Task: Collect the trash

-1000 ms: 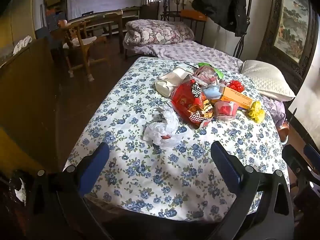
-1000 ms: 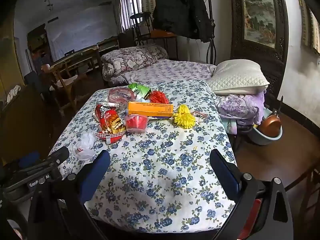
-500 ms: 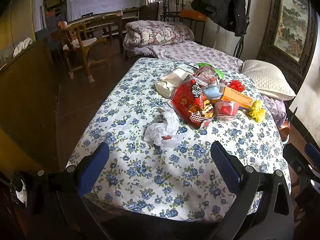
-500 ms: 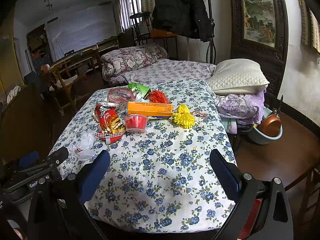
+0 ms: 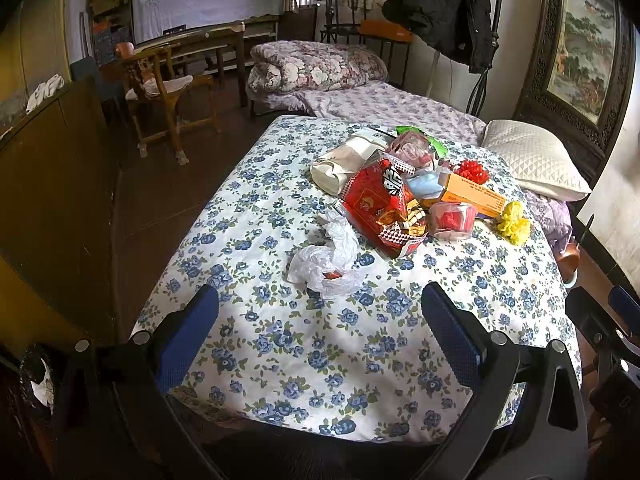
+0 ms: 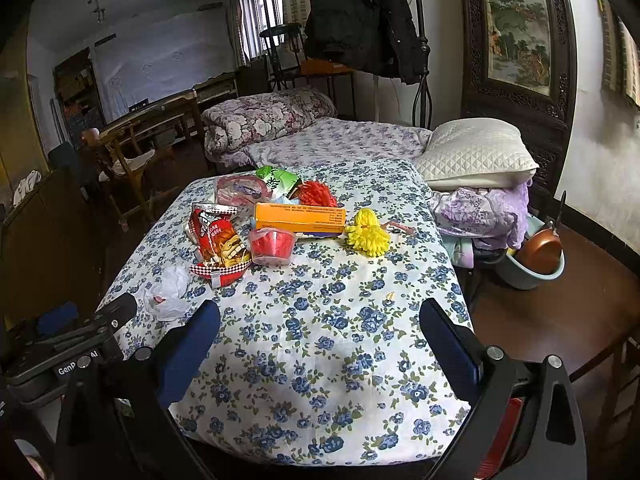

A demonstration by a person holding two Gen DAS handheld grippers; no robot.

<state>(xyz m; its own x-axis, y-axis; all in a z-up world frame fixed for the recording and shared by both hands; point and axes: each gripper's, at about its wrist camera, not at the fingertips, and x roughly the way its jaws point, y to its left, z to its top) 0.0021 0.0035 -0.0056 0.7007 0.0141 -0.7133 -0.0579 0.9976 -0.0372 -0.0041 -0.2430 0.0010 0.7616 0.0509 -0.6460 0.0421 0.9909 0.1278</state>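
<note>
Trash lies in a heap on the flowered table cover (image 5: 304, 344) (image 6: 320, 344). Nearest is a crumpled white plastic bag (image 5: 326, 258) (image 6: 168, 290). Behind it are a red snack bag (image 5: 380, 208) (image 6: 218, 242), a clear cup with red contents (image 5: 452, 220) (image 6: 273, 246), an orange box (image 5: 474, 196) (image 6: 300, 218), a green wrapper (image 6: 278, 178), a red pompom (image 6: 316, 194), a yellow pompom (image 5: 512, 222) (image 6: 368, 234) and a white roll (image 5: 344, 158). My left gripper (image 5: 320, 332) is open, just short of the plastic bag. My right gripper (image 6: 320, 340) is open over bare cloth, holding nothing.
A wooden chair (image 5: 160, 92) stands left of the table. Behind it is a bed with a folded quilt (image 6: 268, 116) and white pillow (image 6: 476, 152). A basin with a copper pan (image 6: 536, 256) sits on the floor at the right. A dark cabinet (image 5: 52, 184) lines the left.
Both grippers have hardly moved; the left view has shifted slightly toward the table, and nothing on the table has changed.
</note>
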